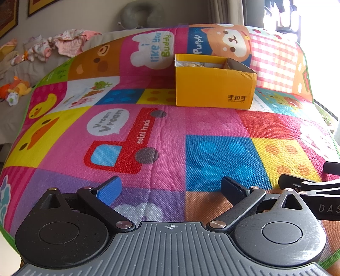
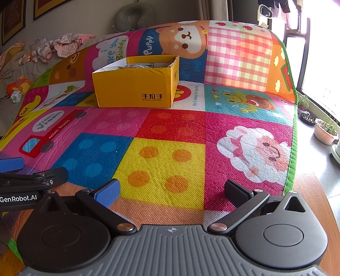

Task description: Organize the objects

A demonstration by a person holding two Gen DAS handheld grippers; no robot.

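Yellow cardboard box (image 1: 214, 85), open at the top and printed with black characters on its near face, stands on a patchwork play mat (image 1: 148, 131) of cartoon panels, well ahead of both grippers. Its flaps stand up around the rim, and pale, crumpled contents show just inside; what they are cannot be told. In the left wrist view the box sits right of centre, before the "Puppy" dog panel; in the right wrist view it sits left of centre. Left gripper (image 1: 171, 187) hangs low over the mat's near edge with its jaws spread wide and nothing between them, one pad blue, the other black. Right gripper (image 2: 173, 190) hangs beside it in the same posture, jaws apart and empty, over a yellow square with orange dots. Each gripper appears at the edge of the other's view. Beyond the mat's far left corner lie a heap of pink clothes (image 1: 63, 43) and a small orange plush toy (image 1: 16, 88). A grey neck pillow (image 2: 135, 16) leans against the back wall. Potted plants (image 2: 325, 129) stand on the floor along the bright window at right.
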